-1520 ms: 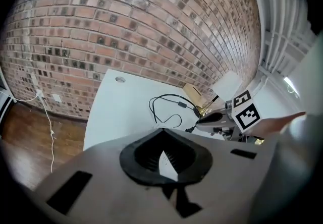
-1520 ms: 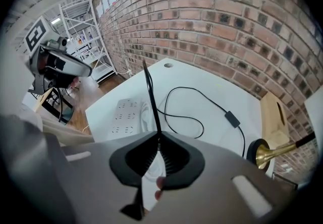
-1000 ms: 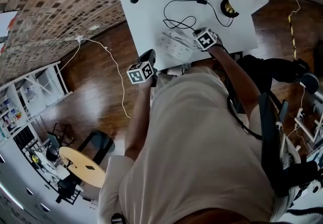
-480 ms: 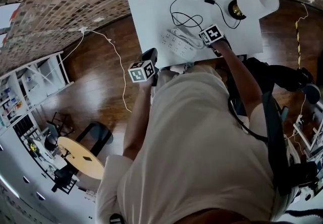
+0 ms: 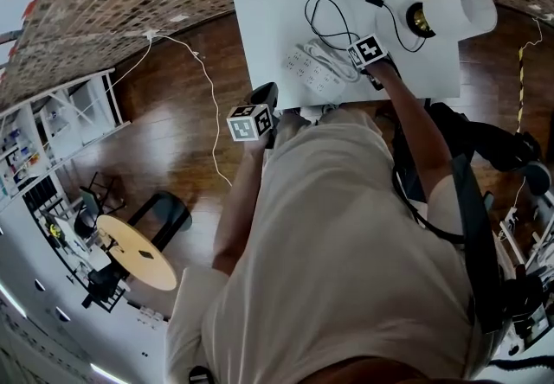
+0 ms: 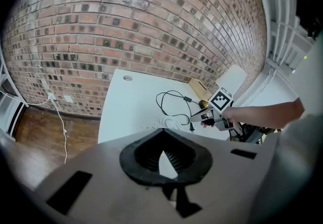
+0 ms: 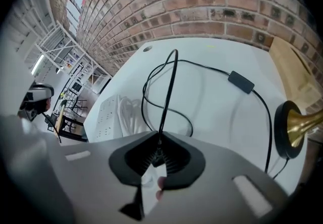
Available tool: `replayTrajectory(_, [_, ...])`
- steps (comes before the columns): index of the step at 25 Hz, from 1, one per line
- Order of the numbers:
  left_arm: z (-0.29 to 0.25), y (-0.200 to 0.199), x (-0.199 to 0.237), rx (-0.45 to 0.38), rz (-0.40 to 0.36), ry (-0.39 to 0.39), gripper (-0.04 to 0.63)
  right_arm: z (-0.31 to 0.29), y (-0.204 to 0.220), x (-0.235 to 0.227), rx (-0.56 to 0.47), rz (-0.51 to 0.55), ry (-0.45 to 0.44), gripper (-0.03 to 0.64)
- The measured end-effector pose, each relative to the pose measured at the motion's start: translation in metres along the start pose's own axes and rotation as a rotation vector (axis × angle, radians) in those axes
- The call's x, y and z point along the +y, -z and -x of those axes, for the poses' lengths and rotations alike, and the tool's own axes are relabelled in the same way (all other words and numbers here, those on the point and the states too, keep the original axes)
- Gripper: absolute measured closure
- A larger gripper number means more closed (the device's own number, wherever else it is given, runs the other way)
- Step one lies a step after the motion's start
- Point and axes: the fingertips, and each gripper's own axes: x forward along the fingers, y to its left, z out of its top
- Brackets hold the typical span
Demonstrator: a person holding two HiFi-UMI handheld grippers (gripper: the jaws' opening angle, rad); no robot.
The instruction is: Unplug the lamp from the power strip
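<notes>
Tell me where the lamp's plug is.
The plug is clamped in the right gripper, its cord rising from the jaws in that gripper's view; the power strip lies on the table at left.

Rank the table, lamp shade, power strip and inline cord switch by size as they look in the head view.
1. white table, by far the largest.
2. lamp shade and power strip: they look about alike. The shade stands nearer the camera, so I leave them unranked.
3. cord switch, the smallest.
</notes>
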Motion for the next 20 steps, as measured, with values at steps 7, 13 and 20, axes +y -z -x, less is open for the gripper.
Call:
replayTrajectory(7, [0.01, 0.004, 0.01, 0.002, 0.014, -0.031, 0.591, -0.015, -0.004, -0.003, 0.027, 0.007, 0.035, 0.594])
replayTrajectory(13, [0.006, 0.003, 0.003, 0.017, 0.0, -0.017, 0.591, -0.028, 0.009, -0.007, 0.058, -0.01, 0.05, 0.594])
replayTrajectory(20, [0.006, 0.004, -0.003, 0.031, -0.029, 0.0, 0.591, -0.029, 0.002, -0.027, -0.052, 0.045, 0.161, 0.551])
